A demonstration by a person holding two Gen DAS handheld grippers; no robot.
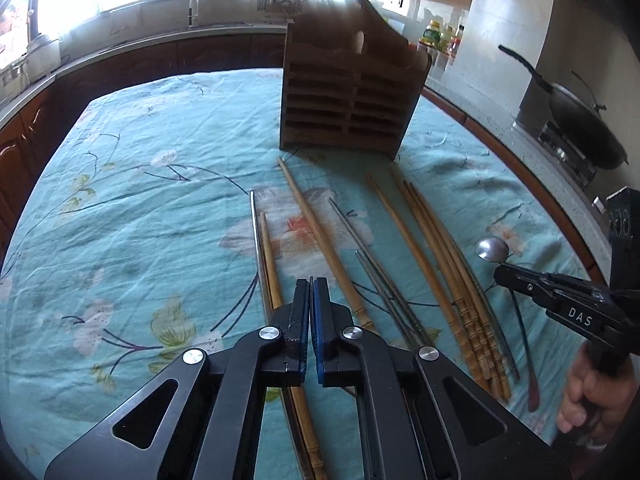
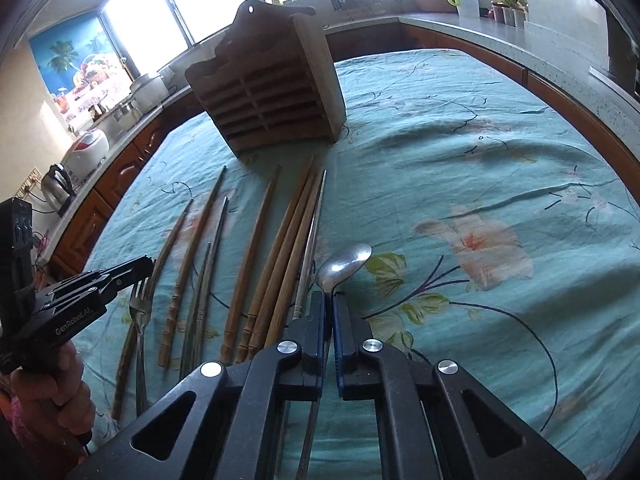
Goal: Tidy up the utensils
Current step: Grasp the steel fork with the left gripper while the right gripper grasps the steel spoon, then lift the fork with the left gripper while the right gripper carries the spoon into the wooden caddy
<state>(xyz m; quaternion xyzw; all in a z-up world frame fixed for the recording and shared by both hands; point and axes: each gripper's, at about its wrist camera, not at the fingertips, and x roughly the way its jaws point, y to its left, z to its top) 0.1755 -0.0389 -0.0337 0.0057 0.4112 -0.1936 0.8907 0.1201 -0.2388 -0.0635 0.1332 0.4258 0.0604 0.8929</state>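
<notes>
Utensils (image 1: 322,240) lie in a loose row on the counter, which is covered by a teal floral cloth (image 1: 140,220), with their tips toward a slotted wooden holder (image 1: 352,100) standing upright at the far side. At the left of the row, the left gripper (image 1: 311,284) is carried by the person's left hand (image 2: 44,392) and points down at the cloth. Its jaws are closed together with no visible gap. In the right wrist view a fork (image 2: 140,300) lies with its tines just at the tips of these jaws; whether the fork is pinched cannot be told. Just left of these jaws, one thin metal chopstick (image 1: 256,240) lies touching a bamboo one. Right of the jaws comes a long single bamboo chopstick, then a pair of metal chopsticks (image 1: 374,264), then a tight bundle of bamboo chopsticks (image 1: 444,264) with ringed handles. At the right end lies a metal spoon (image 2: 348,260), bowl up and toward the holder. The right gripper (image 2: 329,300), carried by the right hand (image 1: 592,396), has its jaws clamped narrowly on the neck of the spoon, just below the bowl. The spoon handle runs back beneath the gripper. Far right, a dark wok (image 1: 580,120) sits on a stove on the side counter.
</notes>
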